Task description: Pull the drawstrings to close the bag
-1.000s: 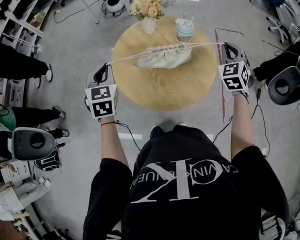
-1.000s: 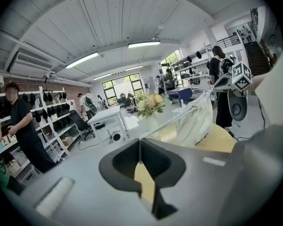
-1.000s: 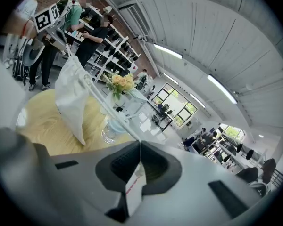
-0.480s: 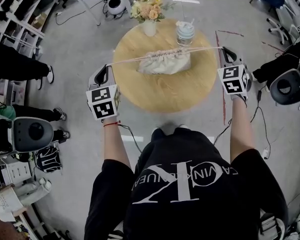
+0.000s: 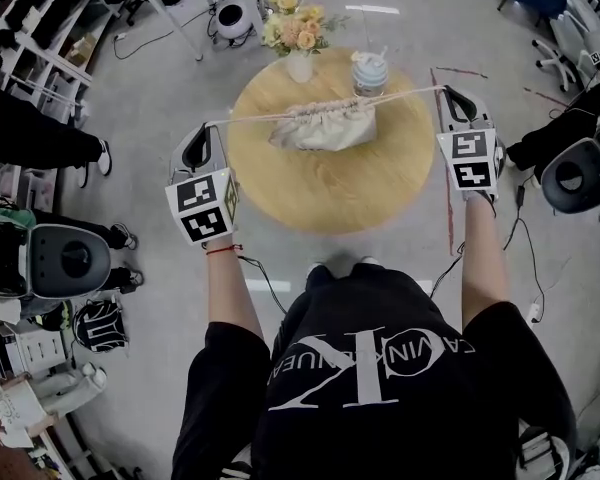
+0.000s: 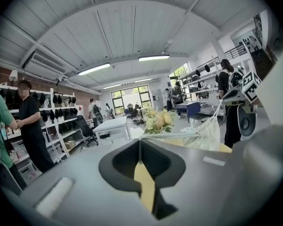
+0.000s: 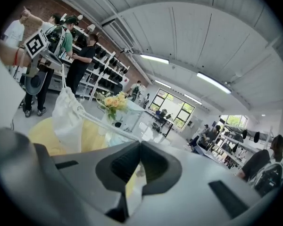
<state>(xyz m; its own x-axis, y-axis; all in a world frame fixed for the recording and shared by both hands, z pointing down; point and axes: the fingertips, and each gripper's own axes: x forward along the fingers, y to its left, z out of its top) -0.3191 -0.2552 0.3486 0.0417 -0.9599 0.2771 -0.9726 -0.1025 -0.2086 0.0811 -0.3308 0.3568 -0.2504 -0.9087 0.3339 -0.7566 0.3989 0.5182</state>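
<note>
A cream drawstring bag (image 5: pixel 323 128) lies gathered on the round wooden table (image 5: pixel 330 183). Its drawstring (image 5: pixel 270 116) runs taut in one line across the table between both grippers. My left gripper (image 5: pixel 208 128) is off the table's left edge and shut on the left end of the string. My right gripper (image 5: pixel 446 92) is off the right edge and shut on the right end. In the left gripper view the shut jaws meet over the string (image 6: pixel 174 135), which leads to the bag (image 6: pixel 205 133). In the right gripper view the string (image 7: pixel 104 126) leads from the bag (image 7: pixel 66 119) to the shut jaws.
A vase of flowers (image 5: pixel 294 30) and a lidded cup (image 5: pixel 369 71) stand at the table's far edge behind the bag. Office chairs (image 5: pixel 580 173), shelving (image 5: pixel 25 48) and people standing (image 5: pixel 40 138) surround the table on the grey floor.
The bag's mouth has bunched a little narrower along the string. Both grippers stay shut on the string ends and have barely moved.
</note>
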